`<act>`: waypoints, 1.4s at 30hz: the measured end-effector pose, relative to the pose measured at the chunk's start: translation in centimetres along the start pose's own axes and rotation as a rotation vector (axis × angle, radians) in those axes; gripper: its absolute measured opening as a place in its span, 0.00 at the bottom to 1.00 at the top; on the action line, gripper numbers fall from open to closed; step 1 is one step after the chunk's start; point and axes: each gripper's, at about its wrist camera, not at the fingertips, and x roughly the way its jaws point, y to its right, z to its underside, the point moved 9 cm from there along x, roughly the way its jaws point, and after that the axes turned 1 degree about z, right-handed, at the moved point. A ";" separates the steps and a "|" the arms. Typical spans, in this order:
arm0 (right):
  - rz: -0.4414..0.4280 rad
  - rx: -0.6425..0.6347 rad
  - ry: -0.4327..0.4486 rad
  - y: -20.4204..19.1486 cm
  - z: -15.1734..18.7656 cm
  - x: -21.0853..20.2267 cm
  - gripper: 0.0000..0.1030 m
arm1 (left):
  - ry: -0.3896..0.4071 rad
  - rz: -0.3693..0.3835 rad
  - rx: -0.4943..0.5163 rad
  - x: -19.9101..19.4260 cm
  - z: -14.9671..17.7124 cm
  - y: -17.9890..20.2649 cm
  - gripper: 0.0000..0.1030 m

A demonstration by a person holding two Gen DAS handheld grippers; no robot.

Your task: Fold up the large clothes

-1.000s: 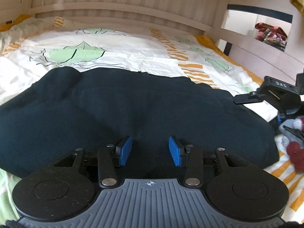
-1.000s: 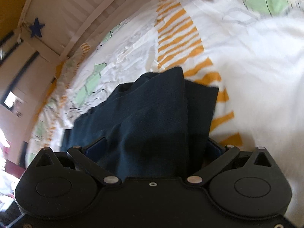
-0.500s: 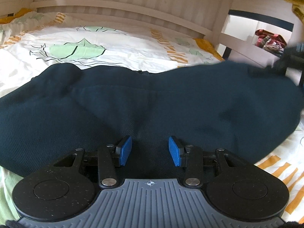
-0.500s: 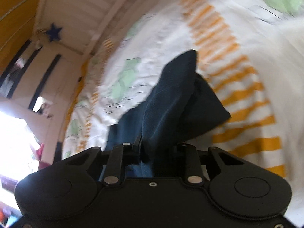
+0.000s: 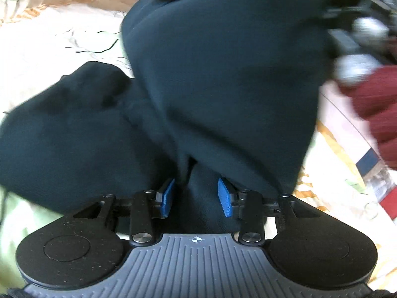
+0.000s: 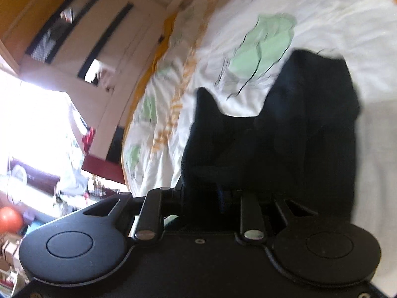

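I judge the fold to be barely begun: the large dark navy knit garment [image 5: 223, 79] is lifted off the white bedsheet printed with green leaves and orange stripes [image 6: 322, 19], not yet laid flat in halves. On my left wrist view the left gripper [image 5: 196, 196] shows its blue pads [image 5: 166, 197] standing apart, with a bunched fold of the cloth running between them; whether they actually pinch it I cannot tell. On my right wrist view the right gripper [image 6: 224, 195] has its fingers drawn close together on a wad of the same garment [image 6: 310, 124], which hangs forward from it and drapes down onto the sheet. To the right of the left view a dark red knitted thing [image 5: 372, 104] sits blurred. Still ahead, as I read it: bringing the raised side across, laying it down, smoothing, and every further fold.
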 end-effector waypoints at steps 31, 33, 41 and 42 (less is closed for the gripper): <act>0.024 -0.291 0.229 -2.3 -2.0 -8.0 0.79 | 0.173 -0.018 0.303 -6.4 -3.7 3.0 0.42; 0.071 -0.285 0.259 -1.3 -1.8 -8.1 0.76 | 0.156 -0.077 0.269 -5.9 -3.9 0.7 0.43; 0.273 -0.424 0.267 0.5 -0.3 -5.0 0.39 | 0.085 -0.089 0.064 -5.1 -3.4 -4.7 0.47; 0.292 -0.461 0.261 0.5 -0.2 -4.6 0.38 | 0.086 -0.092 0.077 -5.2 -3.3 -4.6 0.48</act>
